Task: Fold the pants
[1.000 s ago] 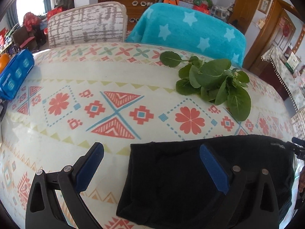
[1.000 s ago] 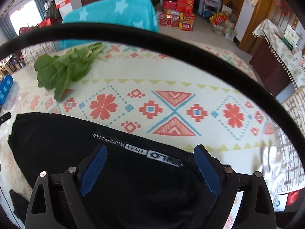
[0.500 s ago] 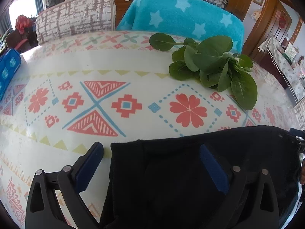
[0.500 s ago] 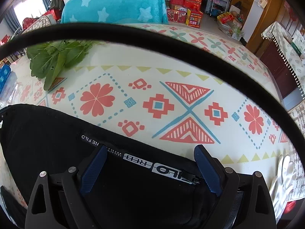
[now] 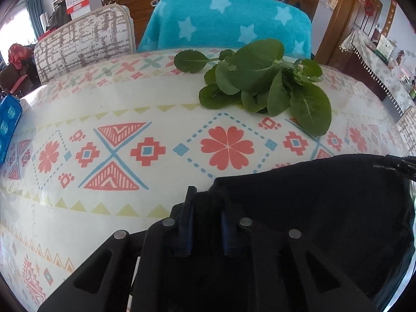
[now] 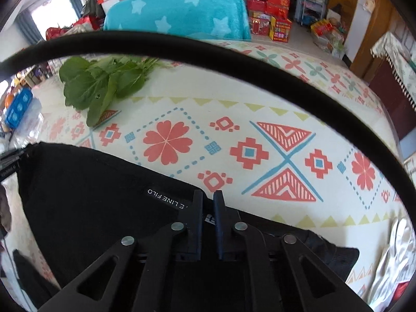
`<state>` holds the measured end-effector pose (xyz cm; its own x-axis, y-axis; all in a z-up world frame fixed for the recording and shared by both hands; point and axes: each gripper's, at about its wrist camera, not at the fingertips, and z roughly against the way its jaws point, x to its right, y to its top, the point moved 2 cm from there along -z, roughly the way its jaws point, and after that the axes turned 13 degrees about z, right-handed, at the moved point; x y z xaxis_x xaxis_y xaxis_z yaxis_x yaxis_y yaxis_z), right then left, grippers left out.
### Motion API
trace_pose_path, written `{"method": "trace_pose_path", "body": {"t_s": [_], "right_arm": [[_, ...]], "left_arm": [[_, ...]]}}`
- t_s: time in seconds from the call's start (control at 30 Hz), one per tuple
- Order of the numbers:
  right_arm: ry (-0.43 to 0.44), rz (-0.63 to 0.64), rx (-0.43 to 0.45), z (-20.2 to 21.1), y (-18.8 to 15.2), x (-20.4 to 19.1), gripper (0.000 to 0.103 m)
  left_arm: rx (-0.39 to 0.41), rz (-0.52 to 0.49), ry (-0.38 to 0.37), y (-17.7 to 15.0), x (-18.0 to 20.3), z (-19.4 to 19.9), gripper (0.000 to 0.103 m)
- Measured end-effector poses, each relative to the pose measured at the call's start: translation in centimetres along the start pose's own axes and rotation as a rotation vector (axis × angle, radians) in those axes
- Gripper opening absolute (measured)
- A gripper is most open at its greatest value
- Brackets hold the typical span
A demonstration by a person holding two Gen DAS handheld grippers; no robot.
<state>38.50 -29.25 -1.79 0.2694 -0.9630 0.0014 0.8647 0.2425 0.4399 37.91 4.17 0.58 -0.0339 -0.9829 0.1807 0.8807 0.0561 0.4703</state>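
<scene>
Across the whole working area lies a table (image 5: 161, 98) under a cream cloth printed with red flowers, red and blue diamonds and striped triangles. At the far edge stand two chairs: one draped in a turquoise star-patterned towel (image 5: 226, 26), the other with grey-and-white woven upholstery (image 5: 83, 41) to its left in the left wrist view.

The black pants (image 5: 312, 202) lie along the near edge of the table, spread flat, with one end toward the left side and the waistband toward the right. White lettering on the waistband (image 6: 166, 198) is visible in the right wrist view.

A bunch of green leafy vegetable (image 5: 262, 85) rests on the cloth near the far edge, well apart from the pants. A blue packet (image 5: 9, 124) lies at the left edge of the table. A white glove (image 6: 395, 254) lies at the near right corner in the right wrist view.

The left gripper (image 5: 205, 205) has just been closing and now pinches the left end of the pants, with a fold of black fabric bunched between its blue pads. The right gripper (image 6: 208, 202) has just been closing and now clamps the waistband edge, its jaws nearly together with the band between them. A black cable (image 6: 208, 52) arcs across the right wrist view.
</scene>
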Motion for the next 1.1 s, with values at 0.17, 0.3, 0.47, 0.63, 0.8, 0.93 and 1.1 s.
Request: {"method": "trace_pose_path", "body": {"t_s": [0.17,0.3,0.47,0.63,0.8,0.93,1.1], "right_arm": [[0.001,-0.009,0.013,1.9,-0.9,0.0,0.002],[0.000,-0.019,0.024,3.6,-1.9,0.0,0.002],[0.012,-0.023,0.051,6.3,-3.4,-0.5,0.001],[0.027,-0.012,0.083,10.4,-5.6,-1.6,0.001],[-0.007,0.036,0.089,13.6,-8.2,-3.0,0.001],[0.017,0.016,0.095,13.7,-8.2,-2.2,0.004],[-0.031,0.021,0.092,11.3,-5.8,-1.0,0.084]], "left_arm": [[0.027,0.015,-0.031,-0.2,-0.2,2.1,0.015],[0.044,0.006,-0.037,-0.7,0.1,3.8,0.015],[0.084,0.001,-0.060,-1.8,0.8,7.0,0.015],[0.138,-0.010,-0.080,-3.5,1.5,11.3,0.015],[0.180,-0.033,-0.091,-5.8,2.5,15.5,0.015],[0.211,-0.047,-0.104,-7.2,3.3,18.1,0.015],[0.238,-0.071,-0.108,-8.0,4.2,19.3,0.015]]}}
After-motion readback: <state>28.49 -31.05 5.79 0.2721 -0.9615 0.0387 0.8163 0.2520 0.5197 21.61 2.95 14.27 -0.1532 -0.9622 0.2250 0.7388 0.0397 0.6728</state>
